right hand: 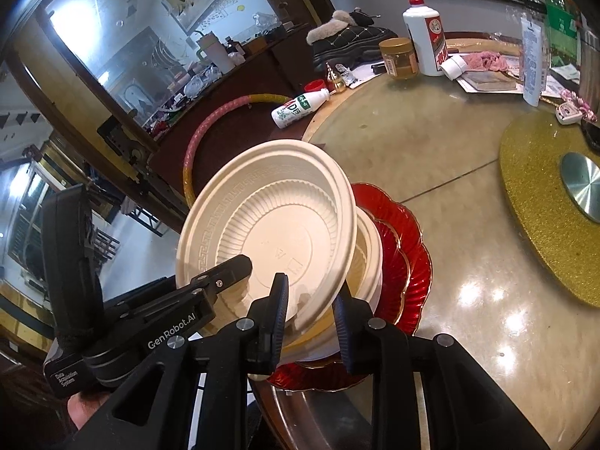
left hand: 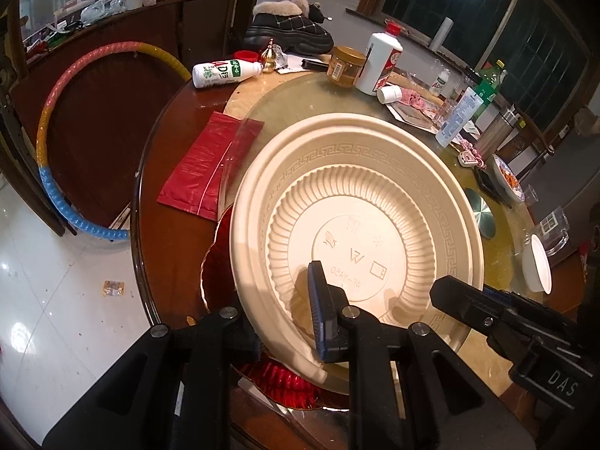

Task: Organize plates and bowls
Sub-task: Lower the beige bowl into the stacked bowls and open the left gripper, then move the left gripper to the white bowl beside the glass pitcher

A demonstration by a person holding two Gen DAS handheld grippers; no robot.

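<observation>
So right now I've got the cream plate (right hand: 270, 225) tilted up on edge over the stack, which sits on the red plate (right hand: 408, 247) at the near edge of the desk (right hand: 431, 157). My left hand-held gripper (left hand: 285, 322) is pinched on the plate's near rim, one finger inside the dish, the other behind it. The right hand-held gripper (right hand: 311, 311) straddles the lower rim too, but I can't tell if it's actually clamped or just loosely around it.

Under the tilted plate there's another cream bowl (right hand: 369, 247) nested on the red one.

Handling guess: this looks like thin disposable stuff, super light, a bit flexy, so the rolled rim is the spot to grab. Squeeze too hard and it'll probably buckle. The red plate looks glassy and slick, so I'd go easy setting things down on it
</observation>
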